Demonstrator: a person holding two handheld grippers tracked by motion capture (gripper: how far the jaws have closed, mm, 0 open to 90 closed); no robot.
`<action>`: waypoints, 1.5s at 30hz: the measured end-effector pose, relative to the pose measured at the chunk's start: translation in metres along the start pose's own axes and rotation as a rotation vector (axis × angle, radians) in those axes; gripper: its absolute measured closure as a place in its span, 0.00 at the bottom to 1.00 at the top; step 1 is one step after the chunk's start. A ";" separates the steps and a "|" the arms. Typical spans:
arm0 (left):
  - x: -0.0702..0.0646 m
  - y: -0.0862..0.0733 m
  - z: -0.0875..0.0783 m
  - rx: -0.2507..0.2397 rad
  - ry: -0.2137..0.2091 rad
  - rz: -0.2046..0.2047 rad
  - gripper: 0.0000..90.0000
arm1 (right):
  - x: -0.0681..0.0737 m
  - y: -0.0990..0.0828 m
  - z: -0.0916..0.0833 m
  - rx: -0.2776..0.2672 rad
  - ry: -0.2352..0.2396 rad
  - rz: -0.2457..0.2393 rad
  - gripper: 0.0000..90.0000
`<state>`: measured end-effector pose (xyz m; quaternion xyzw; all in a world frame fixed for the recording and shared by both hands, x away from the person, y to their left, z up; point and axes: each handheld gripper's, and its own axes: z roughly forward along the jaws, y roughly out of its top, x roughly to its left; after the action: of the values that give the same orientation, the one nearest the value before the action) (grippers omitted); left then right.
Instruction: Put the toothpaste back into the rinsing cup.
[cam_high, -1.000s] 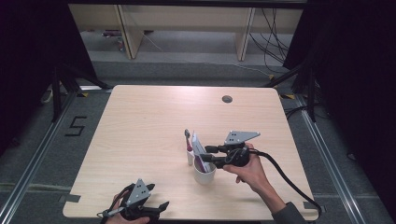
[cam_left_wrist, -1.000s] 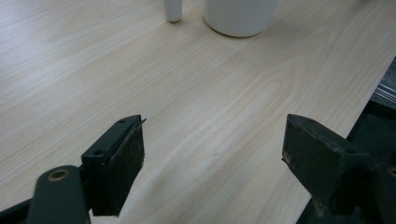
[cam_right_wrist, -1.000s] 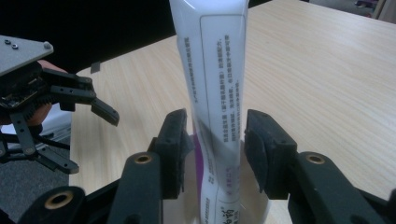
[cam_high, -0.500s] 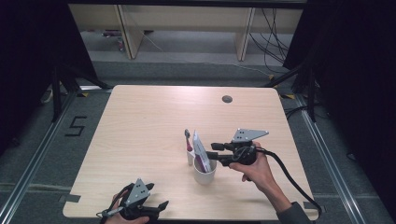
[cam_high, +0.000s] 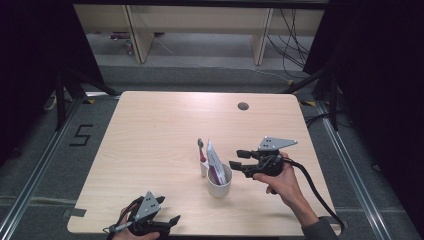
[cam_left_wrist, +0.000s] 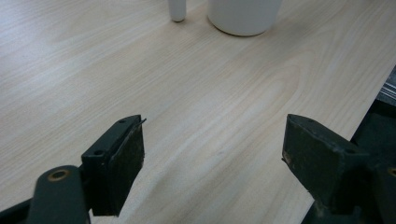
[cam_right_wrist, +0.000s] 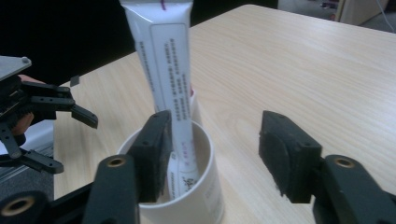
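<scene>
A white cup (cam_high: 220, 184) stands near the table's front middle, with a white toothpaste tube (cam_high: 213, 161) leaning in it. Just left of it, a toothbrush (cam_high: 201, 149) stands in a small white holder (cam_high: 203, 169). My right gripper (cam_high: 236, 158) hovers just right of the cup, pointing at it. Its jaws have just been opening and stand open, and nothing is between them. In the right gripper view (cam_right_wrist: 212, 154) the tube (cam_right_wrist: 163, 65) rises from the cup (cam_right_wrist: 196, 196) behind the left jaw. My left gripper (cam_high: 168, 210) rests open at the front edge, empty (cam_left_wrist: 212, 144).
The light wooden table (cam_high: 150, 130) has a small round hole (cam_high: 243, 106) near its far edge. In the left gripper view the cup's base (cam_left_wrist: 243, 17) and the holder's foot (cam_left_wrist: 177, 10) sit far ahead. Dark floor and shelving lie beyond the table.
My right gripper has drawn back to the right, away from the cup, with its jaws wider apart. The tube stays leaning in the cup. The left gripper has not moved.
</scene>
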<state>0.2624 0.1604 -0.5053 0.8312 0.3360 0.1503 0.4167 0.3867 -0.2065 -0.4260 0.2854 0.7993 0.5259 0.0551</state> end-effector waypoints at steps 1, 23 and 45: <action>-0.001 0.000 0.000 -0.011 -0.003 -0.012 0.23 | -0.002 -0.001 -0.001 0.000 -0.012 -0.005 0.46; 0.000 -0.001 0.001 -0.016 -0.002 -0.019 0.23 | -0.017 -0.022 -0.034 -0.001 -0.133 0.064 0.26; 0.002 -0.001 0.000 -0.003 0.011 -0.007 0.23 | -0.022 -0.050 -0.058 0.021 -0.194 0.115 0.24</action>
<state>0.2627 0.1624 -0.5060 0.8284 0.3410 0.1541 0.4168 0.3632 -0.2787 -0.4487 0.3808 0.7781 0.4898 0.0988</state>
